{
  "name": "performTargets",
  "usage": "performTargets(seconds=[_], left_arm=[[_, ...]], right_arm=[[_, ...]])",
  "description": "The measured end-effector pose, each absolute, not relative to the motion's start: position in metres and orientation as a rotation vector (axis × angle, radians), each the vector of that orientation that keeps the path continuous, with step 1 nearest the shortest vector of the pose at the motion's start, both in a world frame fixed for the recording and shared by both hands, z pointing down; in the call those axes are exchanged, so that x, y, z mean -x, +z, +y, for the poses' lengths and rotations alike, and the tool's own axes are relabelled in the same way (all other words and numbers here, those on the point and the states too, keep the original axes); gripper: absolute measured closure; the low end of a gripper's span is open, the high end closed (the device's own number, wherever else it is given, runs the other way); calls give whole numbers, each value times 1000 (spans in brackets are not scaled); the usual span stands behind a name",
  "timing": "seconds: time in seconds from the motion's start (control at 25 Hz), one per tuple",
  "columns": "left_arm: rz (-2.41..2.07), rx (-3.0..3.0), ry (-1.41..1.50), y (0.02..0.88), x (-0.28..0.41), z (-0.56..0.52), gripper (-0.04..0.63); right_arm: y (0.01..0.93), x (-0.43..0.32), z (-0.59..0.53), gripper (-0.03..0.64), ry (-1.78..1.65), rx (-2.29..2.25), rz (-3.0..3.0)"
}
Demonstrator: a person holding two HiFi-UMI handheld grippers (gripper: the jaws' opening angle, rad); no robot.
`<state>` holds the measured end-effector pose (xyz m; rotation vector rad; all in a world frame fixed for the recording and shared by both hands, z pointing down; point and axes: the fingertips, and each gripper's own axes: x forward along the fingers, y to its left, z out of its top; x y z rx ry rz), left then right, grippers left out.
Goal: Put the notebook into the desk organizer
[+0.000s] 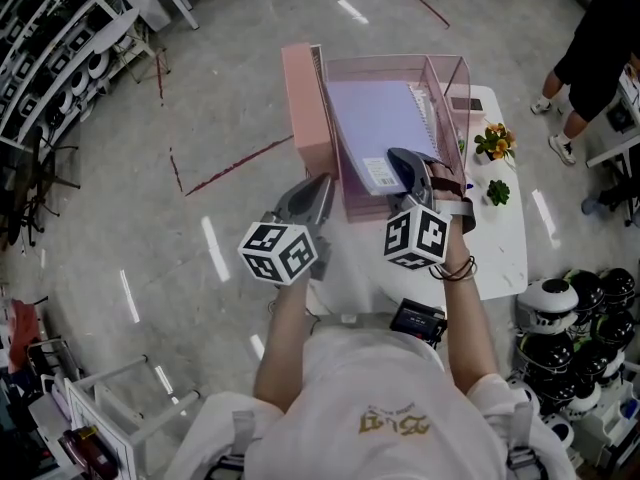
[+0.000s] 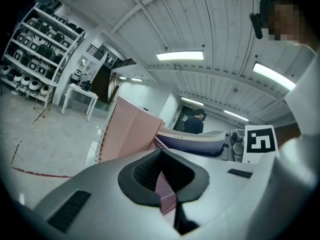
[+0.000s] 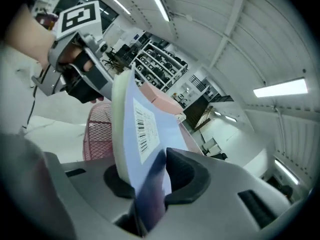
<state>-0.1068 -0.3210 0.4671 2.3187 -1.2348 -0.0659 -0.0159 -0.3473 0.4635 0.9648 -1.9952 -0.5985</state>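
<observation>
A pink desk organizer with clear pink walls stands on the white table. The lavender spiral notebook lies tilted inside it, barcode label toward me. My right gripper sits at the notebook's near edge. In the right gripper view the notebook stands between that gripper's jaws, leaning toward the left pad, and the pads look slack on it. My left gripper is at the organizer's front left corner. In the left gripper view this gripper is shut on the pink mesh wall.
Two small potted plants stand on the table right of the organizer. A black device sits at the table's near edge. Helmets are piled at the right, shelves at the left. A person stands far right.
</observation>
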Motion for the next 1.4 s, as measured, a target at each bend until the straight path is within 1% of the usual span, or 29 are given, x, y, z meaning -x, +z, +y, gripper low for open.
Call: performTargets(seconds=[0.08,0.16,0.28,0.36,0.52,0.64,0.68,0.92,1.2,1.28,1.4], left_arm=[[-1233,-2318,-66,467,107,-322,577],[-1230,-2315,-69,468,108,-321,577],[-1216,-2314,-67,469,108,-320,578],[-1203,-2316,-62,469,107,-319,577],[-1181,-2314,-49,472,105,-318,577],[-1165,-2306,-46,475,105,-316,577],[-1158,-2305,-45,476,104,-316,577],[-1119,-2302,-31,478,101,-313,577],[-1098,-2298,-27,481,98,-312,577],[-1102,-2295,-31,481,98,-313,577],[-1114,-2293,-31,481,97,-314,577]], right_arm=[[464,18,-342,492,-581,-894,-2013],[467,21,-336,468,-522,-814,-2042],[475,24,-325,414,-428,-683,-2079],[480,26,-317,393,-396,-598,-2091],[478,30,-307,371,-322,-499,-2157],[481,35,-296,302,-230,-393,-2183],[483,36,-292,290,-211,-362,-2184],[478,38,-274,247,-141,-252,-2189],[489,37,-266,236,-156,-208,-2129],[492,36,-270,242,-171,-239,-2132],[496,36,-282,227,-191,-307,-2151]])
